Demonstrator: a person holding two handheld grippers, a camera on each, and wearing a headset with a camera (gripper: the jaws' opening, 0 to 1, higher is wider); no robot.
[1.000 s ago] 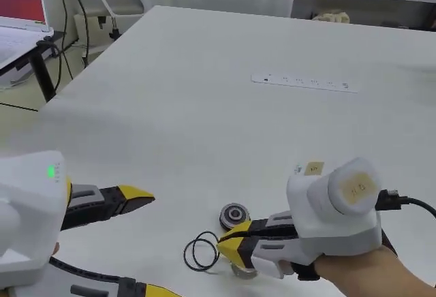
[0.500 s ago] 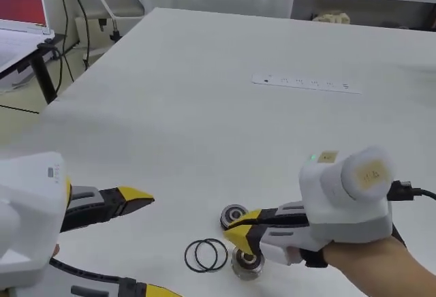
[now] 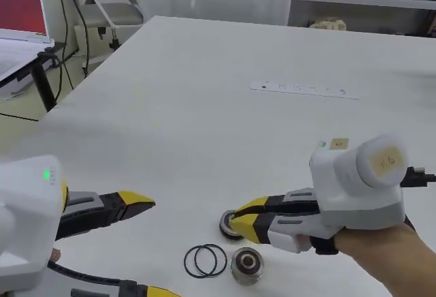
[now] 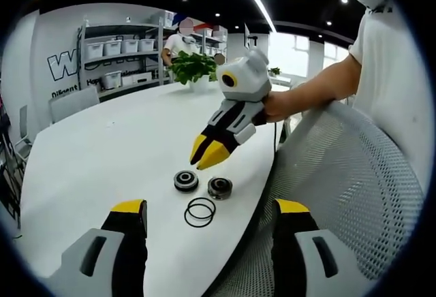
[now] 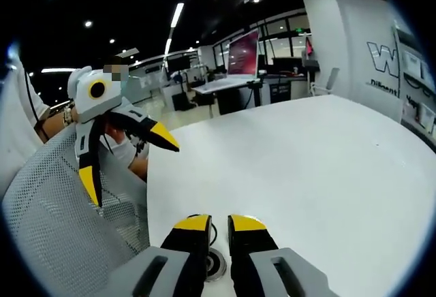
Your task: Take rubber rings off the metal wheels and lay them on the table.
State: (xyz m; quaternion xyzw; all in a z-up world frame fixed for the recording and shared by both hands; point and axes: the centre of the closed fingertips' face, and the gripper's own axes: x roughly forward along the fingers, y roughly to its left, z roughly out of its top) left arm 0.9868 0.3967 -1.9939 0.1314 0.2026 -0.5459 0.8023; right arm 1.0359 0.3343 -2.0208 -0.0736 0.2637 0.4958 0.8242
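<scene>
The left gripper [image 3: 151, 247], jaws wide apart and empty, hangs near the loose rubber rings [image 3: 204, 261], and a careless sweep could scatter them. The right gripper [image 3: 238, 221], jaws nearly together with a slim gap and gripping nothing, hovers just over the far metal wheel [image 4: 185, 180] (its rim looks dark, perhaps still ringed). An off-centre pinch could send it rolling across the table [image 3: 204, 106]. Count: two overlapping rings lying flat, two wheels, two grippers.
</scene>
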